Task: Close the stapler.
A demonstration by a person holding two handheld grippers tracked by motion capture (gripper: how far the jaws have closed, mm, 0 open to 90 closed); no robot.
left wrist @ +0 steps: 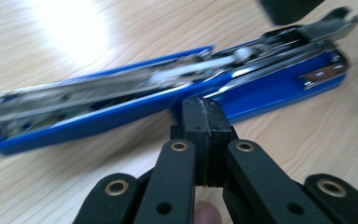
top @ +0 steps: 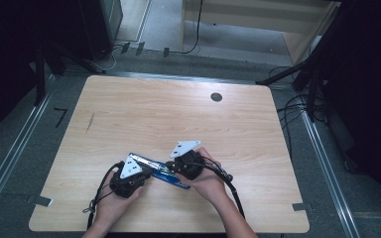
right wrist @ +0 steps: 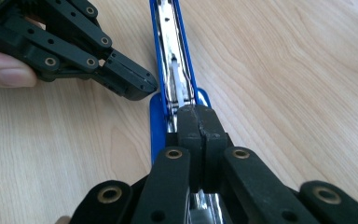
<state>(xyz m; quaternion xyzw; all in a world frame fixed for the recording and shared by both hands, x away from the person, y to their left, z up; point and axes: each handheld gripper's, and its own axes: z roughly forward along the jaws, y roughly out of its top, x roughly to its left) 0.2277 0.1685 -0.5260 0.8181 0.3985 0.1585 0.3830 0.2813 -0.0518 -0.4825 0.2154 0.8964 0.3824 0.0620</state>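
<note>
Stapler (left wrist: 279, 88), plain blue, lettering unreadable.

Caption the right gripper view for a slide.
Right claw, shut, rests over an opened blue stapler on the wooden table, while the shut left claw touches the stapler's side.

Each hand carries a black gripper. The left gripper (top: 128, 179) and the right gripper (top: 186, 165) each bear a pale grey three-cornered plate with small holes on top, and a black cable trails from each toward the table's near edge. Seen close, the right gripper (right wrist: 198, 120) has two blocky matte black jaws on flat black link arms, pinned with brass-coloured rivets and dotted with small round holes. The forearms are bare, with no sleeves visible
</note>
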